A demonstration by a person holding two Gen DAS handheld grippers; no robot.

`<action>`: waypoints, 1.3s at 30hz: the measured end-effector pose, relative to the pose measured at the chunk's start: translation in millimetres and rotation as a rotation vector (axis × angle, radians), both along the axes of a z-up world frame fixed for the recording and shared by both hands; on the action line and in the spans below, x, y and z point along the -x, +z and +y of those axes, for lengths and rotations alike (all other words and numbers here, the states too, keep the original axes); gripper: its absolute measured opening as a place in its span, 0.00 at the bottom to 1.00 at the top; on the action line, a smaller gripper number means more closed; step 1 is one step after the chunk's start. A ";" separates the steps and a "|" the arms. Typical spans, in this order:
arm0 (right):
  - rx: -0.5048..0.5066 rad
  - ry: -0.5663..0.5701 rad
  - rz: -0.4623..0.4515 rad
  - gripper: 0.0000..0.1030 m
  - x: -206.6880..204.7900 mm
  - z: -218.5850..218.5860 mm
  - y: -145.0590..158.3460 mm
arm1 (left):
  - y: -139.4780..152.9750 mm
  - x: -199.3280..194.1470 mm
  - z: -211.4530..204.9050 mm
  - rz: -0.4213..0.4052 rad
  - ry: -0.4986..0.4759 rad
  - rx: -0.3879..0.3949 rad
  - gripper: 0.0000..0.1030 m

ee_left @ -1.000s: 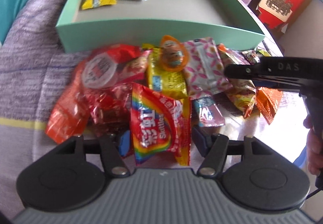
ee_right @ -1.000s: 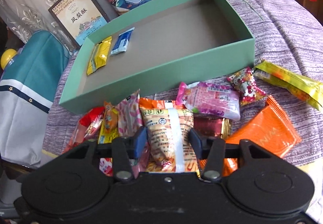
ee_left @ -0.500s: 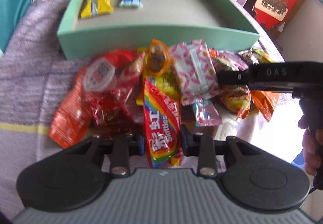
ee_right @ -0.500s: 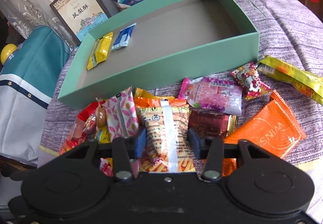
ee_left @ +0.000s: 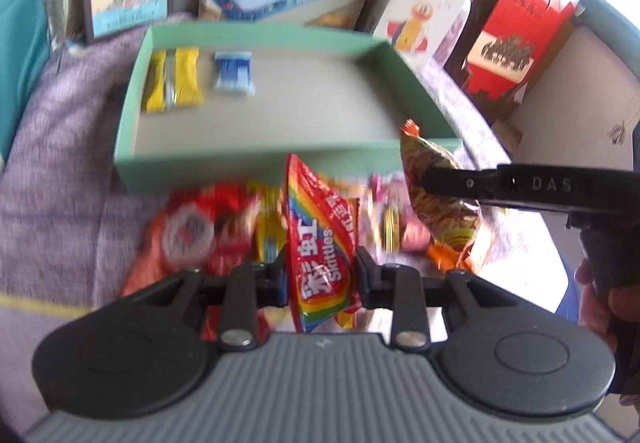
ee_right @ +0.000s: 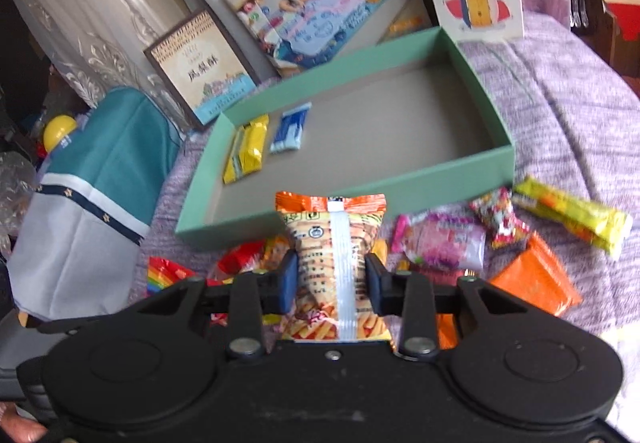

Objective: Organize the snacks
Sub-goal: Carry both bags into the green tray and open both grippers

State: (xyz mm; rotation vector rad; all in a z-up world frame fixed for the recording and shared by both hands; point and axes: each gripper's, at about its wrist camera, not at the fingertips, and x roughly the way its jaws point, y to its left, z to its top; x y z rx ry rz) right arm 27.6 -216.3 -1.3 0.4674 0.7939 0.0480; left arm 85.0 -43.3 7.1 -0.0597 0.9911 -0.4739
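Left hand-held gripper [ee_left: 322,277] clamped on Skittles bag [ee_left: 320,255], right hand-held gripper [ee_right: 331,279] gripping orange-topped snack packet [ee_right: 332,243] — green box [ee_right: 440,179] beyond

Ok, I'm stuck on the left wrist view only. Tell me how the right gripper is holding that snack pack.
Observer: The right gripper has both pads pressed on the sides of the orange-topped snack pack. The pack's white back seam faces the camera.
Operator: Give me what lies right of the pile.
Observer: A long yellow-green packet lies on the purple cloth, just off the near right corner of the green box.
Operator: Now report the box's left side.
Observer: A round yellow object shows behind the top of the teal-and-white bag that stands there.
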 end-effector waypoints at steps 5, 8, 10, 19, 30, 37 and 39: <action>0.036 -0.057 -0.054 0.33 -34.6 -24.2 20.3 | 19.8 -44.3 -12.5 -0.044 0.001 -0.006 0.29; 0.059 -0.103 -0.079 0.33 -64.8 -42.3 34.4 | 28.8 -82.4 -30.1 -0.058 -0.005 -0.022 0.29; 0.072 -0.126 -0.087 0.33 -88.5 -52.8 41.3 | 30.9 -108.6 -45.2 -0.065 -0.001 -0.030 0.29; 0.124 -0.137 -0.009 0.33 -196.3 -78.6 10.5 | -9.1 -211.5 -120.5 -0.013 -0.001 -0.059 0.30; 0.112 -0.104 0.030 0.65 -238.2 -91.2 -22.0 | -52.9 -263.0 -156.9 -0.005 0.018 -0.108 0.45; 0.035 -0.113 -0.038 1.00 -209.4 -94.1 4.0 | -32.7 -245.2 -150.1 -0.094 0.047 -0.137 1.00; 0.024 -0.122 -0.033 1.00 -198.3 -92.8 9.9 | -27.8 -237.2 -144.3 -0.084 0.041 -0.142 1.00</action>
